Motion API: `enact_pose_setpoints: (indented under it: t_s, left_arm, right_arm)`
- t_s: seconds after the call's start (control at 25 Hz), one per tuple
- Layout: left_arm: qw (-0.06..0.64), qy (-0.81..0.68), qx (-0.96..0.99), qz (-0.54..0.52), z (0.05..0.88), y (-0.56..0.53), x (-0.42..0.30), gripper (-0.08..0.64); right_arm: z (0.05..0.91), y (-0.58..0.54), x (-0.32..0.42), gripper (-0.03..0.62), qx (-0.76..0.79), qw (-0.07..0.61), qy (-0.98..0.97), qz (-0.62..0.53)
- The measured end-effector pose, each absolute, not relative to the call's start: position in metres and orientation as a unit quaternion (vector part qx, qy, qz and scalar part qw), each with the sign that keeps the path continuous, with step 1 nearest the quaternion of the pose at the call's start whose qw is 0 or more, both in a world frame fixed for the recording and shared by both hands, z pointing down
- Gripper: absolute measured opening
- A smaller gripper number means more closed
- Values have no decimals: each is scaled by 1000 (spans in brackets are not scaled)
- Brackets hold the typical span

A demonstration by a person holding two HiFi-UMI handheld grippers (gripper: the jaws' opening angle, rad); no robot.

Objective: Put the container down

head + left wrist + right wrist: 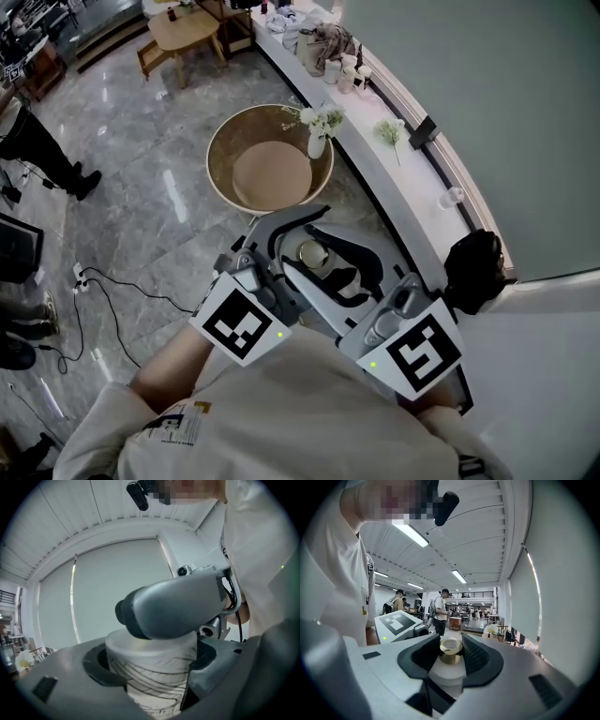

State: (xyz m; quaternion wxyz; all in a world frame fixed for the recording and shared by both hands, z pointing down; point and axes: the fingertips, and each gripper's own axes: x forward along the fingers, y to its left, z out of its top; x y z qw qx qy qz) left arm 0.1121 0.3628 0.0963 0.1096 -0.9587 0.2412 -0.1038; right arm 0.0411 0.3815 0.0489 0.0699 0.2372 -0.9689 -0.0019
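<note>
Nothing here you can read: the small print [176, 427] on your shirt [291, 412], lower left in the head view, is too tiny to make out.

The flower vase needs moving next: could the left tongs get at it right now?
Probably not. The left tongs are closed on the container, as are the right tongs, so neither is free for the vase ahead.
</note>
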Motion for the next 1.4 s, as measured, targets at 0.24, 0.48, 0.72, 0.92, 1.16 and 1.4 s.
enact_pose_setpoints:
  t_s: [0.24,0.48,0.72,0.92,1.16,1.4]
  left_arm:
    - [97,242,-960,-97,105,309,86,351]
    - [78,245,-964,-69,116,250,59,351]
    - [79,242,-965,-70,114,196,23,351]
    - [82,229,-968,-65,106,161,3,351]
    - [81,221,-970,-58,94,102,-18,351]
    - [91,216,-970,-59,105,97,-17,351]
  right_arm:
    - [58,326,14,143,234,75,-969,7]
    - [69,265,-17,143,229,77,-970,17]
    - [67,210,-53,143,236,87,-968,20]
    - [58,173,-75,143,250,88,-964,19]
    - [47,112,-97,143,261,91,-961,15]
    - [57,107,-96,143,269,86,-959,11]
